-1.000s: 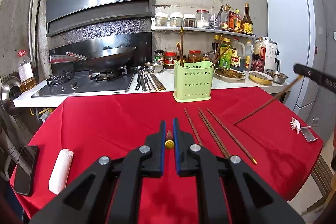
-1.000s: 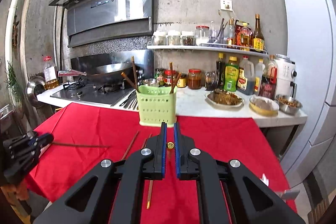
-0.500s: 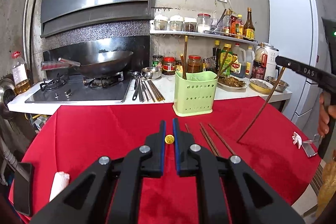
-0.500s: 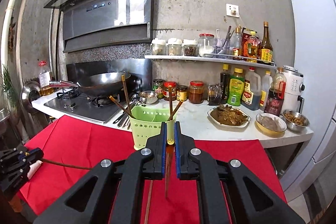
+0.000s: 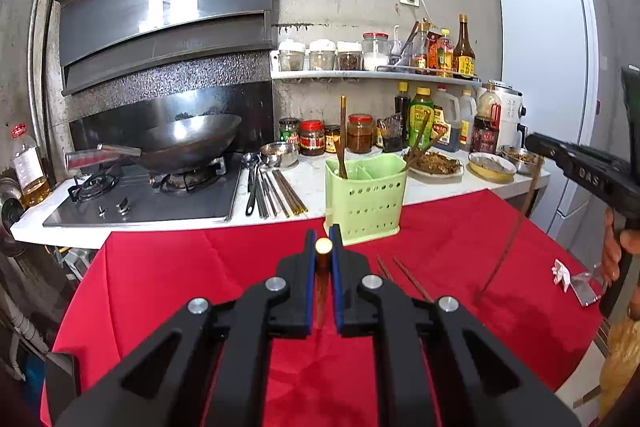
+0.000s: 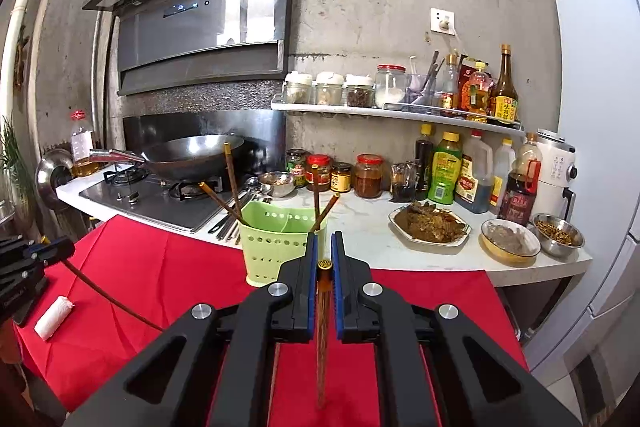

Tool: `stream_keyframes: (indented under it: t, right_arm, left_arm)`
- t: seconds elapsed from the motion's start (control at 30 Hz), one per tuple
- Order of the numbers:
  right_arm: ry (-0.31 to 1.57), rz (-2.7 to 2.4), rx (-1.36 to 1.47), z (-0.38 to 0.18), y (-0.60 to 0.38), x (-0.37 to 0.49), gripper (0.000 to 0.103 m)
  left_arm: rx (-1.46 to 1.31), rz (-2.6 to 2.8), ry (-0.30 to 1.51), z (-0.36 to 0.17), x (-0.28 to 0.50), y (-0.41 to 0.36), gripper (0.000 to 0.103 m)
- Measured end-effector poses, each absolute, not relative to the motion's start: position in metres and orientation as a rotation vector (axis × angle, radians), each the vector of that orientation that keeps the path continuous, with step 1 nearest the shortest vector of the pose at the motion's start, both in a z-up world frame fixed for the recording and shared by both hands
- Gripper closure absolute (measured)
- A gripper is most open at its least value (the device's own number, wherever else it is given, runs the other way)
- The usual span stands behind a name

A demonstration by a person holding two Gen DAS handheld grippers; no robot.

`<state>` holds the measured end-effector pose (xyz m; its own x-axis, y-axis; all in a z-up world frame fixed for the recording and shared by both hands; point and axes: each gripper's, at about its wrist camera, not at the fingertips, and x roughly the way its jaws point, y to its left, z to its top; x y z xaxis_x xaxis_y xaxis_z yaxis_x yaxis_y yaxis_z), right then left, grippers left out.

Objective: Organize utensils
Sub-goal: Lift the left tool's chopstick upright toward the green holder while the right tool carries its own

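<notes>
A: Left wrist view, item one?
B: Left gripper (image 5: 323,255) pinching a chopstick (image 5: 322,281) near its capped end, above the red desk (image 5: 168,267); green holder (image 5: 366,197) at the far edge; loose chopsticks (image 5: 404,277) lying ahead.
A: Right wrist view?
B: Right gripper (image 6: 324,259) likewise clamps a chopstick (image 6: 322,331). Step: carrying both. Next, probably tip each upright over the holder (image 6: 276,243).
</notes>
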<state>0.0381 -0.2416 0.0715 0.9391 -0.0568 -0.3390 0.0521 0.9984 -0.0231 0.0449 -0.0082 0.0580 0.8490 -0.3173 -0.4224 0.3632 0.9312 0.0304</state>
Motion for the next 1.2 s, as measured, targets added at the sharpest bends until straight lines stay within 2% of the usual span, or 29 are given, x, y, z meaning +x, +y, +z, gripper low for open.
stream_keyframes:
  t: [0.13,0.33,0.77,1.2]
  right_arm:
    - [0.363,-0.055,-0.019,0.061,-0.244,0.046,0.096]
    - [0.402,-0.043,-0.023,0.030,-0.246,0.047,0.096]
    - [0.465,-0.057,-0.064,-0.015,-0.237,0.017,0.096]
    - [0.358,0.008,-0.032,0.018,-0.241,0.039,0.097]
  left_arm:
    - [0.117,-0.352,0.407,0.057,0.057,-0.018,0.096]
    - [0.109,-0.357,0.481,0.035,0.072,-0.018,0.096]
    - [0.153,-0.347,0.605,-0.011,0.055,-0.025,0.096]
    - [0.135,-0.407,0.448,0.045,0.061,-0.037,0.097]
